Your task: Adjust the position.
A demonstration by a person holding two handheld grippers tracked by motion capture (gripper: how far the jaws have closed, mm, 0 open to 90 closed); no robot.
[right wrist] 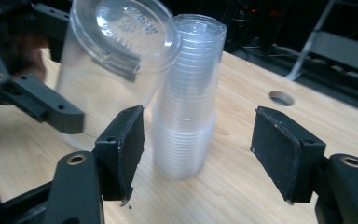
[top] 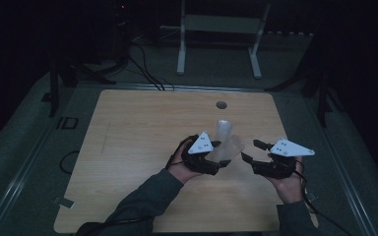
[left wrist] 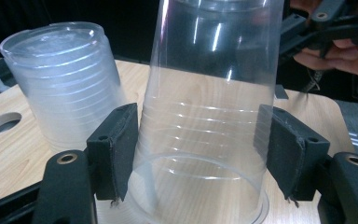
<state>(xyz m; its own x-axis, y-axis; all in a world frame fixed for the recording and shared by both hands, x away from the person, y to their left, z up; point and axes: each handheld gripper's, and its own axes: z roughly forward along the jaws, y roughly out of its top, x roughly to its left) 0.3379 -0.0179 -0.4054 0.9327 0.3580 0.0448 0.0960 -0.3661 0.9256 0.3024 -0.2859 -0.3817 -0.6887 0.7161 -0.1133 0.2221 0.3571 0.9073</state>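
Observation:
A single clear plastic cup (left wrist: 205, 116) sits between the jaws of my left gripper (left wrist: 200, 158), both pads pressed against its ribbed wall, wide rim nearest the camera. In the high view this cup (top: 233, 147) leans right of the left gripper (top: 224, 156). An upside-down stack of clear cups (top: 223, 129) stands on the wooden table (top: 138, 132) just behind it. My right gripper (top: 253, 151) is open, a little to the right of the held cup. In the right gripper view the stack (right wrist: 186, 102) stands beyond the open right gripper (right wrist: 198, 149), with the tilted cup (right wrist: 116, 60) to its left.
A round hole (top: 221, 104) is cut in the table behind the stack. A white metal frame (top: 221, 24) and cables lie on the floor past the far edge. The left half of the tabletop is bare wood.

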